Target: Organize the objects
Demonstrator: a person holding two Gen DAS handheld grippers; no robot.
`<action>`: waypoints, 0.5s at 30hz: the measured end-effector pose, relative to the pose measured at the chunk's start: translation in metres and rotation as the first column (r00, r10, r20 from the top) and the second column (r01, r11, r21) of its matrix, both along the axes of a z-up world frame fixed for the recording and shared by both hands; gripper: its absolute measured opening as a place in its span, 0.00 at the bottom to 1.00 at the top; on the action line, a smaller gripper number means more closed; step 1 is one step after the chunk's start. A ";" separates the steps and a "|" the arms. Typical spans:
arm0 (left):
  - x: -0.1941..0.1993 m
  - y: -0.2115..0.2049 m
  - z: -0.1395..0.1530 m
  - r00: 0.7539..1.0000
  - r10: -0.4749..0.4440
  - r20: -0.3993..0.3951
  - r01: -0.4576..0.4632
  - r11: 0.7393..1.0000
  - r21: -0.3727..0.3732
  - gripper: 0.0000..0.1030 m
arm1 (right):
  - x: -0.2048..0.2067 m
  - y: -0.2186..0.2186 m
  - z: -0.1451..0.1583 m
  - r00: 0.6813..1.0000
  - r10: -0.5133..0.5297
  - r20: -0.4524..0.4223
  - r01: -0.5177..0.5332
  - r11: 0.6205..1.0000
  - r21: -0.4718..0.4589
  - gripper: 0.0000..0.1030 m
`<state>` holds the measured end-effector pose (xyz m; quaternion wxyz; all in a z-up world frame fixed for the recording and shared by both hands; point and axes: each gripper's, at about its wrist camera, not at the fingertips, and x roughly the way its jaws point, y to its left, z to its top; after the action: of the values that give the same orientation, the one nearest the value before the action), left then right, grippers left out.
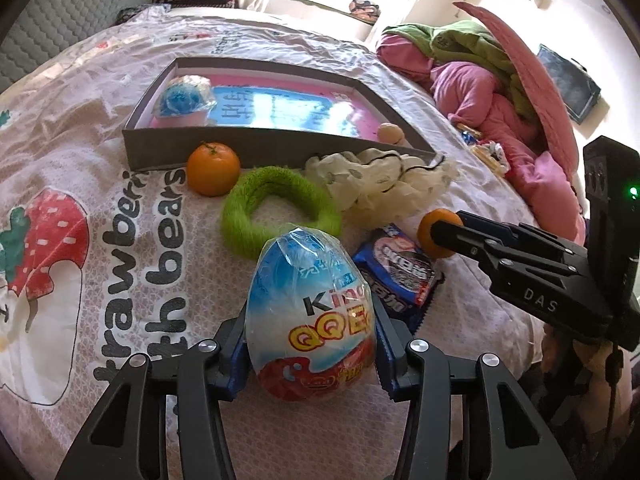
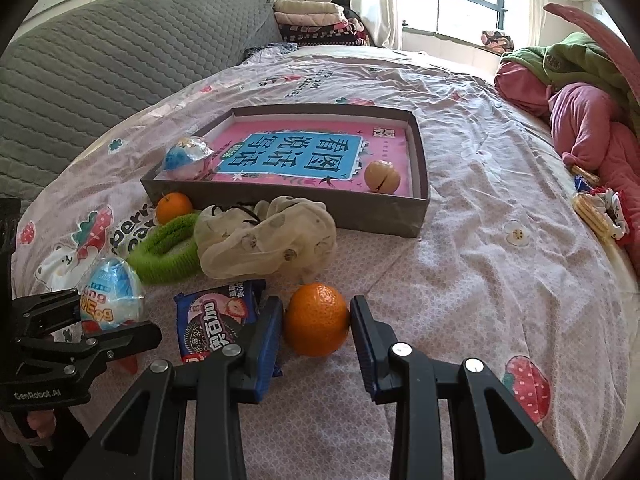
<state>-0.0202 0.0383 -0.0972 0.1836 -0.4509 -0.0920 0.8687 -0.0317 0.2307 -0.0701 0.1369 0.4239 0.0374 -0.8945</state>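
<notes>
**Both grippers loaded, box waiting beyond**

Nearest, the left gripper (image 1: pixel 311 354) is clamped on the wrapped toy egg (image 1: pixel 310 320), pads against its sides, and the right gripper (image 2: pixel 316 320) pinches an orange (image 2: pixel 316 319) resting on the bedspread (image 2: pixel 460 280). I'd guess both are headed for the grey box (image 2: pixel 416 216) farther back, where another egg (image 2: pixel 188 158) already lies.

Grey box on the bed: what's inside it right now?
Inside the grey box: a pink and blue book lining the bottom, a wrapped toy egg on it, and a pale round fruit. Anything under the book is hidden.
</notes>
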 end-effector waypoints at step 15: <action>0.004 0.002 0.027 0.997 0.011 -0.082 -0.013 1.000 -0.028 0.50 | 0.007 0.023 0.023 0.995 -0.060 -0.076 0.053 0.994 -0.094 0.32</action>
<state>-0.0160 0.0404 -0.0701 0.1756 -0.4170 -0.0749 0.8886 -0.0244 0.2542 -0.0470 0.1293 0.3827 -0.0103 -0.9147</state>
